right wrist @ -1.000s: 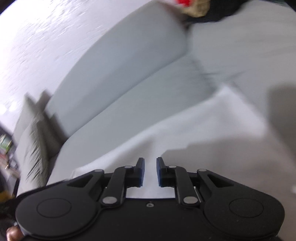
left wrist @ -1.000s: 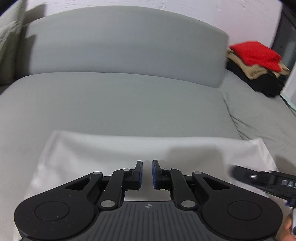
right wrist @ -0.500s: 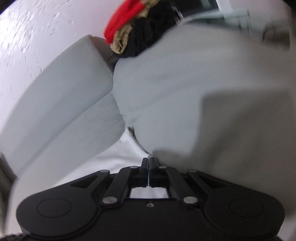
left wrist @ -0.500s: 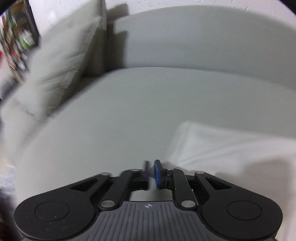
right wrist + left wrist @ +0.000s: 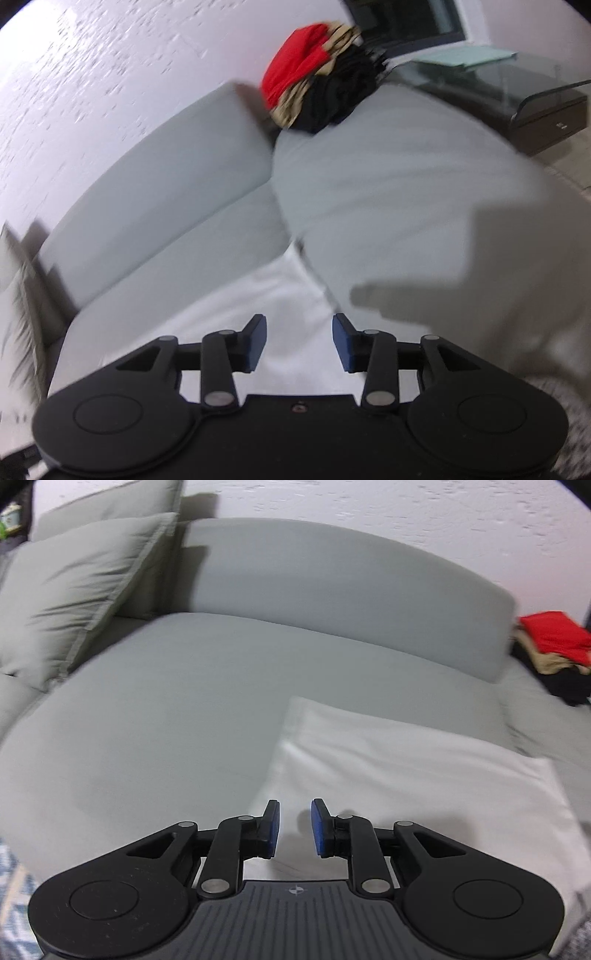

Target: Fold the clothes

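A white garment (image 5: 406,775) lies flat and folded on the grey sofa seat (image 5: 166,720). My left gripper (image 5: 294,827) hovers open over the garment's near left edge, nothing between its blue pads. In the right wrist view the same white garment (image 5: 258,306) spreads under my right gripper (image 5: 298,343), which stands wide open above its right edge, holding nothing. The garment's near part is hidden behind both gripper bodies.
A pile of red, tan and black clothes (image 5: 554,650) sits at the sofa's far right, also the clothes pile (image 5: 317,96) in the right view. Grey cushions (image 5: 74,583) lean at the left. A glass-topped table (image 5: 517,85) stands beyond the sofa's right end.
Both grippers were shut half a second ago and have opened. The left view swung back toward the right, the right view tilted up a little.
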`<state>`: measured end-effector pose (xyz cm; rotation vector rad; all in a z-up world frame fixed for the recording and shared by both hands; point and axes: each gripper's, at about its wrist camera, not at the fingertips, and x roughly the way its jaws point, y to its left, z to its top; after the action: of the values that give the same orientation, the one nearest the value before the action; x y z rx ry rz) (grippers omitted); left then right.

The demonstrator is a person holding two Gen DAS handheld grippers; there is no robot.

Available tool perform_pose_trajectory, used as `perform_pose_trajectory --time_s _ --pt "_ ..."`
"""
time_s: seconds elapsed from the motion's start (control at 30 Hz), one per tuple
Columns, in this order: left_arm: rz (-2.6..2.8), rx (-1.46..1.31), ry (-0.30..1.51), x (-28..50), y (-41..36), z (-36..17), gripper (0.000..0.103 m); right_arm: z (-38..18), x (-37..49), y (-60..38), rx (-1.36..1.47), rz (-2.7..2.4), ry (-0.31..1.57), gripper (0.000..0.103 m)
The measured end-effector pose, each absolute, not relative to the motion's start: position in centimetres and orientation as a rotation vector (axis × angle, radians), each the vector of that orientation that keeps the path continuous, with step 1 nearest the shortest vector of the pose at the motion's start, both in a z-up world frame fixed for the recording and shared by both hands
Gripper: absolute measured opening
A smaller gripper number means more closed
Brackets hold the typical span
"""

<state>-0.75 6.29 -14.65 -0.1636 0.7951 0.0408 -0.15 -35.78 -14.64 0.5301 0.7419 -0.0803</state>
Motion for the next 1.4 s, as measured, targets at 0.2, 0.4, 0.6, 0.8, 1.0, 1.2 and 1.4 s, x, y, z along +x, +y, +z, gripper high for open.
perform_pose_trajectory --time_s 0.2,0.4,0.6,0.8,1.0,1.2,1.4 --pt "-0.059 -0.039 0.82 0.7 -0.6 -16.4 0.019 -17.4 1.2 -31.1 0.531 0.107 0.864 0.018" --pt "-0.074 0.139 0.856 1.2 -3.2 -19.2 0.028 -19.6 3.5 -28.2 0.448 0.171 0.92 0.011" --pt "0.003 0.209 0.924 -0.9 -1.0 -17.8 0.029 -19.5 0.0 -31.8 0.483 0.041 0.963 0.004" --pt "0.033 0.048 0.819 -3.2 2.3 -14.9 0.025 -17.7 -4.2 -36.9 0.696 -0.062 0.932 0.026" --pt "-0.019 0.05 0.772 -3.8 0.4 -13.6 0.031 -19.3 -5.4 -39.5 1.049 -0.011 0.917 0.053" --pt "-0.075 0.065 0.814 -4.1 -1.4 -14.5 0.033 -21.9 -4.7 -37.5 1.161 0.002 1.008 0.047" --pt "-0.086 0.071 0.83 -4.4 -1.8 -15.1 0.034 -24.4 -5.2 -37.3 1.345 0.012 0.998 0.042"
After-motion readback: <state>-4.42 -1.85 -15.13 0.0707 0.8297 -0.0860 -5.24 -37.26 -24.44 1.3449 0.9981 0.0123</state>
